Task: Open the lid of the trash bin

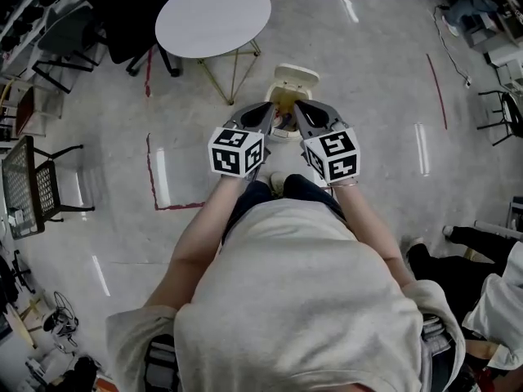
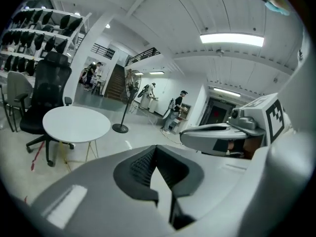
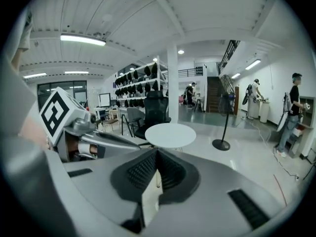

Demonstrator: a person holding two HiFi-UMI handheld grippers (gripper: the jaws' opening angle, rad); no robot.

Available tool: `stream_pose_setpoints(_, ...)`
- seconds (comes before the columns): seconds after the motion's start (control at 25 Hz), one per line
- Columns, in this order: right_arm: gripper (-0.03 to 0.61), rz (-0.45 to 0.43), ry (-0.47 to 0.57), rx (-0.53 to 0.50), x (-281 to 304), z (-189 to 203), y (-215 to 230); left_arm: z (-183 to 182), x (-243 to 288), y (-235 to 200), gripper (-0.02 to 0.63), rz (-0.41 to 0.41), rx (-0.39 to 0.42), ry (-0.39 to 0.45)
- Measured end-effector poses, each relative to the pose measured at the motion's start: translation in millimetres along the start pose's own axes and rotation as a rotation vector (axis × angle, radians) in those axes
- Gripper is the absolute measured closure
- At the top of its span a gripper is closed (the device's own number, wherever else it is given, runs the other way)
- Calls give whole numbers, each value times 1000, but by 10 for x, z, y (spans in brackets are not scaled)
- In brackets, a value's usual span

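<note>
Trash bin (image 1: 285,98) sat on the floor just ahead of the person's feet, close to the legs of a round table (image 1: 212,15). Its pale lid (image 1: 296,76) showed at the far side, with something yellowish below it (couldn't tell from above whether the lid was down or already tipped up). Left gripper (image 1: 266,114) and right gripper (image 1: 300,114) hung side by side over the bin. Both had their jaws pressed together at the tips with nothing between them.

Both gripper views looked out level across the room and neither showed the bin. Main risk, as I judged it:
- Going down with the jaws closed would only poke the lid, not catch its edge.
- The bin looked light and the floor glossy, so a push could slide or tip it.
- The two grippers were near enough to knock each other.
</note>
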State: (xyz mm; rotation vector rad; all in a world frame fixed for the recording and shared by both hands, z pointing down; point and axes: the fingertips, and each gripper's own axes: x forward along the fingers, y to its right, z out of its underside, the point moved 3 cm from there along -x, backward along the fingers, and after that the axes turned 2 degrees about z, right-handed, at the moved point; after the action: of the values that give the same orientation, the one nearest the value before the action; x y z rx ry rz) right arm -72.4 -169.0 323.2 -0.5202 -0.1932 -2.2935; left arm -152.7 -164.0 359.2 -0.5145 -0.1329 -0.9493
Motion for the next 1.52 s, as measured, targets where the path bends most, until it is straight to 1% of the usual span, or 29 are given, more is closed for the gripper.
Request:
stream_pose_setpoints(0.08, 578, -7, 39, 3, -34, -113, -50, -88, -22, 13, 604, 22, 35, -2)
stream_pose_setpoints(0.24, 578, -1, 77, -18, -66, -281, -69, -270, -64, 21, 604, 28, 99, 11)
stream_pose_setpoints(0.36, 578, 4, 83, -18, -75, -308, -28, -357, -65, 92, 604, 45, 178, 10)
stream_pose_setpoints(0.44, 578, -2, 80, 2, -81, -269, 6, -383, -58, 135, 604, 55, 205, 22)
stream_pose_setpoints(0.68, 578, 0, 67, 51, -120, -118, 49, -386, -67, 172, 604, 34, 166, 54)
stream_pose_setpoints(0.88, 578, 6, 80, 58, -131, -93, 62, -269, -23, 200, 605, 28, 148, 24)
stream_pose_setpoints(1.16, 578, -10, 57, 43, -127, -62, 70, -231, 62, 206, 606, 40, 115, -16)
stream_pose_setpoints(1.4, 578, -9, 58, 46, -140, -14, 105, -166, 99, 254, 604, 56, 110, -24)
stream_pose_setpoints(1.52, 578, -13, 67, 51, -142, -43, 114, -196, 102, 244, 604, 65, 82, -8)
